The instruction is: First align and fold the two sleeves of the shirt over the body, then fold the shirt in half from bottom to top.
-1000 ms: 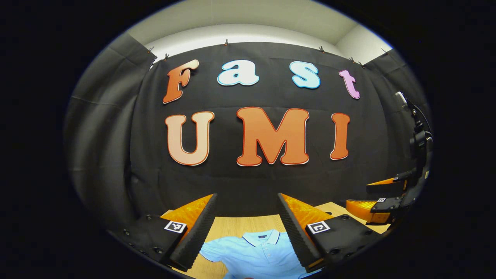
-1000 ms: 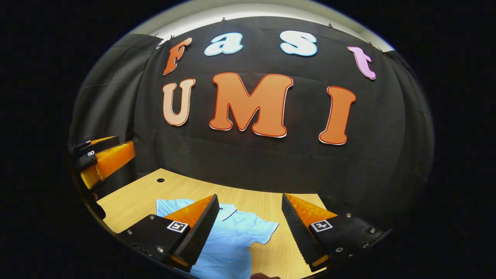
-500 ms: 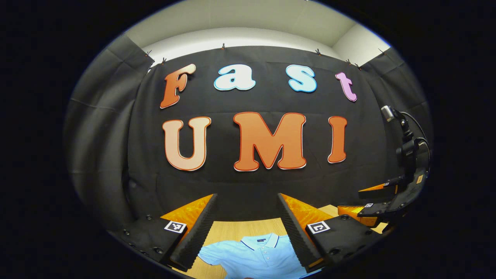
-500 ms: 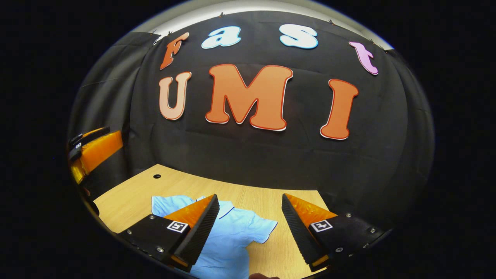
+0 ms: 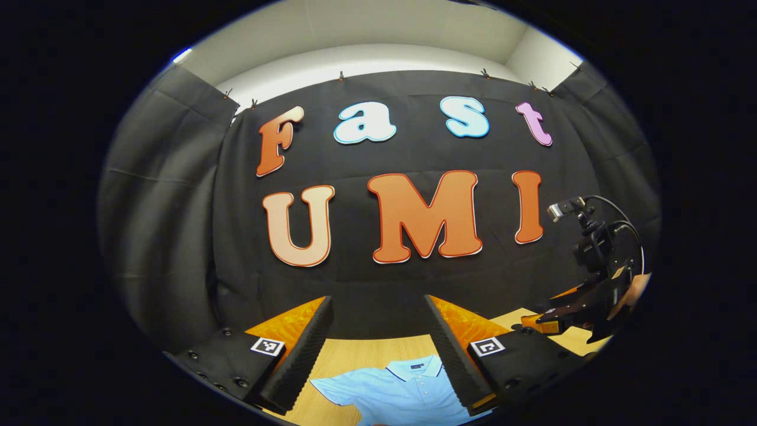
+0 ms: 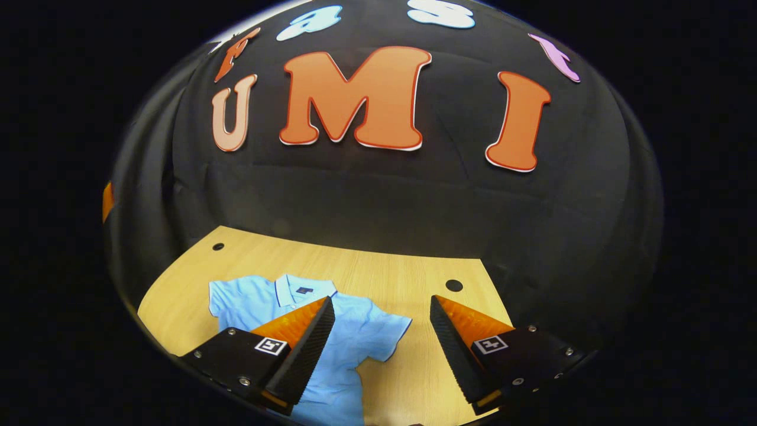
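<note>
Left tool (image 5: 378, 346): fingers spread wide, grasping nothing, held above the table (image 5: 349, 361). Right tool (image 6: 381, 349): likewise released, nothing between its fingers, poised over the near right part of the table; it also shows at the right edge of the left gripper view, where a hand (image 5: 639, 290) holds it. Shirt (image 6: 349, 331): light blue polo, lying flat and face up on the table, collar (image 6: 304, 290) toward the far wall, both short sleeves spread outward; the right sleeve (image 6: 390, 331) lies just ahead of the right tool's gap, the left sleeve (image 6: 227, 299) farther off. Progress, as judged: nothing folded yet; both sleeve folds and the bottom-to-top fold remain. Room: bare wood lies to the right of the shirt and beyond the collar, giving open space for approach; two round holes (image 6: 454, 285) sit near the far corners, apart from the cloth. Far edge: the table ends at the black cloth wall (image 6: 384, 201), limiting forward reach.
</note>
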`<state>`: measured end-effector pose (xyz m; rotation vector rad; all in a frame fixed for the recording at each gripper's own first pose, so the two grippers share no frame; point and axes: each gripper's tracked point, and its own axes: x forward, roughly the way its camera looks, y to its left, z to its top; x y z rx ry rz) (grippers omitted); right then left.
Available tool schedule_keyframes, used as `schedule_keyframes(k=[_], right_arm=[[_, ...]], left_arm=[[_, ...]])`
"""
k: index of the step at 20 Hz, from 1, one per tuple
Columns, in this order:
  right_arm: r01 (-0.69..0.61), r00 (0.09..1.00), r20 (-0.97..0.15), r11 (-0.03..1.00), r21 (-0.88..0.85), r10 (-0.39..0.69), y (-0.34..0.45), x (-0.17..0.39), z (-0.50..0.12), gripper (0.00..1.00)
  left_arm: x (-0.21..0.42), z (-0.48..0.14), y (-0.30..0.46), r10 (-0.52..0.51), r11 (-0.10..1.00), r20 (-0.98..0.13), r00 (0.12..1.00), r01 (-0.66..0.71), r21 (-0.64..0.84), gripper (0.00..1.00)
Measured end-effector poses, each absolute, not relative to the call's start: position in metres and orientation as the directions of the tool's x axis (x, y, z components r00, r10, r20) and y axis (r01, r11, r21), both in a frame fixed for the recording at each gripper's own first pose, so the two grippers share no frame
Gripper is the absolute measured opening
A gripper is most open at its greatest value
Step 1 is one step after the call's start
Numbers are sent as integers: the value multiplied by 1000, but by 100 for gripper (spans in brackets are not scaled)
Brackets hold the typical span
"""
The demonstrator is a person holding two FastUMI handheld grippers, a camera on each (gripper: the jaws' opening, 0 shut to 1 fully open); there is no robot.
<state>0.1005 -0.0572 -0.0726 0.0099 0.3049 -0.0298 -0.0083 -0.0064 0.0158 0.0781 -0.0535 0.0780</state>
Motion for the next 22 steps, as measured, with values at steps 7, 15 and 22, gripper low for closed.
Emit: schedule_keyframes(k=[7, 15, 22], right_arm=[[-34, 883, -470, 999, -34, 13, -64, 143, -131, 99], [-47, 737, -676, 998, -31, 14, -69, 173, -211, 99], [-11, 585, -811, 1000, 4, 9, -84, 185, -271, 96]], left_arm=[[-23, -2, 0, 168, 982, -2, 986, -167, 83, 99], [-23, -19, 6, 249, 964, -57, 967, -241, 109, 99], [1, -35, -5, 255, 962, -102, 961, -242, 127, 97]])
